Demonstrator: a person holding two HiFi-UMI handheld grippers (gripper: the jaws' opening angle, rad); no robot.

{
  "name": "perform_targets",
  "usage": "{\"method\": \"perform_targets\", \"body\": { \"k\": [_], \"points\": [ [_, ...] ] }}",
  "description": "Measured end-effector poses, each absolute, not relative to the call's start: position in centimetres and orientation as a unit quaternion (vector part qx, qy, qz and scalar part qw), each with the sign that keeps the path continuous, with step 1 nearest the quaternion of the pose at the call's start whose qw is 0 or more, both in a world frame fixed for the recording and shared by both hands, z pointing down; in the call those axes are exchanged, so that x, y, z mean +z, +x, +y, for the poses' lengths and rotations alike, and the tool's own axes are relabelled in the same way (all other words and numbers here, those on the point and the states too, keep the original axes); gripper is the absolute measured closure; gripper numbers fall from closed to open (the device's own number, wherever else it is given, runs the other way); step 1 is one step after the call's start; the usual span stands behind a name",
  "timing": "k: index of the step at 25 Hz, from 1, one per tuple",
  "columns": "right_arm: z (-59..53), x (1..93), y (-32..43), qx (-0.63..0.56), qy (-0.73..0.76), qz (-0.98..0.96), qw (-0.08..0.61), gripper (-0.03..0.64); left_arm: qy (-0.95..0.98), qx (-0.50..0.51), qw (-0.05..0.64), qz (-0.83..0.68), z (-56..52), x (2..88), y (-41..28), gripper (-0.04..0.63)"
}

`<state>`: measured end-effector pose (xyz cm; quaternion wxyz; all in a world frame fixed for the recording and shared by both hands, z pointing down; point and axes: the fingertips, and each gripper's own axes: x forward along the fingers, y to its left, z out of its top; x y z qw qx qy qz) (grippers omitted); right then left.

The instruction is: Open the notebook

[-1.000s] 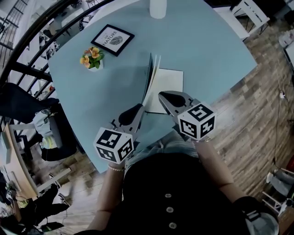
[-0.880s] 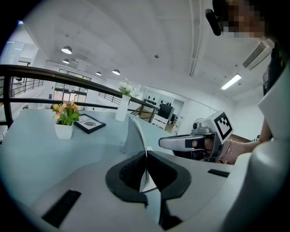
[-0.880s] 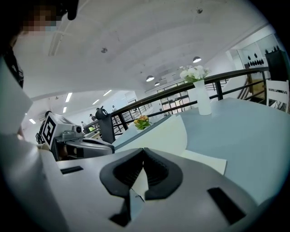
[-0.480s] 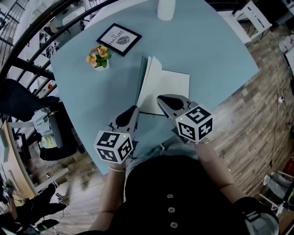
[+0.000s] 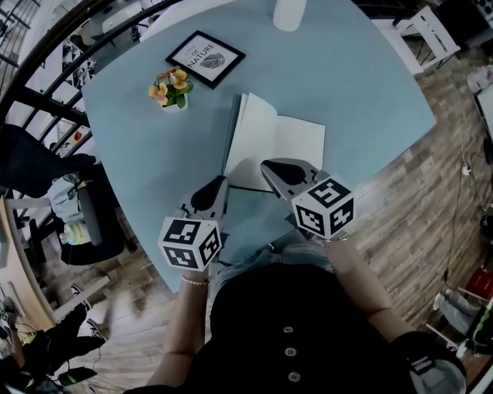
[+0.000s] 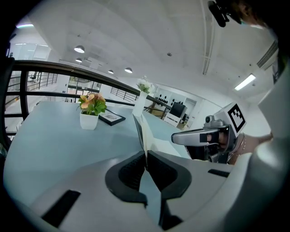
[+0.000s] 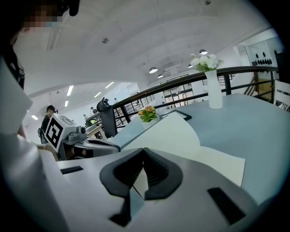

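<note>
The notebook (image 5: 289, 146) lies on the blue table (image 5: 362, 85), partly open. Its dark cover (image 5: 230, 138) stands tilted to the left, and a white leaf (image 5: 258, 135) curves up beside it above the flat white page. My left gripper (image 5: 218, 183) is shut and empty, just short of the notebook's near left corner. In the left gripper view the cover's edge (image 6: 139, 129) rises right behind the tips of that gripper (image 6: 146, 156). My right gripper (image 5: 267, 165) is shut over the near edge of the flat page. Past its closed jaws, the right gripper view shows the page (image 7: 181, 136).
A small flower pot (image 5: 172, 87) and a framed picture (image 5: 205, 58) stand at the table's far left. A white vase (image 5: 290, 11) stands at the far edge. A dark railing (image 5: 46, 69) curves past the table's left side. The table's near edge runs just under both grippers.
The cover and loose leaf have swung from upright to leaning left, so the notebook lies wider open. Both grippers have drawn back toward the person.
</note>
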<state>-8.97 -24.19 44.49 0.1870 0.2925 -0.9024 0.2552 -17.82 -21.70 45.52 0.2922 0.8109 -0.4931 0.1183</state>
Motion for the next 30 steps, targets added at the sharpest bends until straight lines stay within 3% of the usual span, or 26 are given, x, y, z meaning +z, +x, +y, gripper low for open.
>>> {"method": "perform_targets", "body": {
  "k": [30],
  "points": [
    [-23.8,50.2,-14.1,0.282,0.269,-0.885,0.255,0.609,0.784,0.188,0.349,-0.478,-22.2,52.6,-21.3,0.557]
  ]
}}
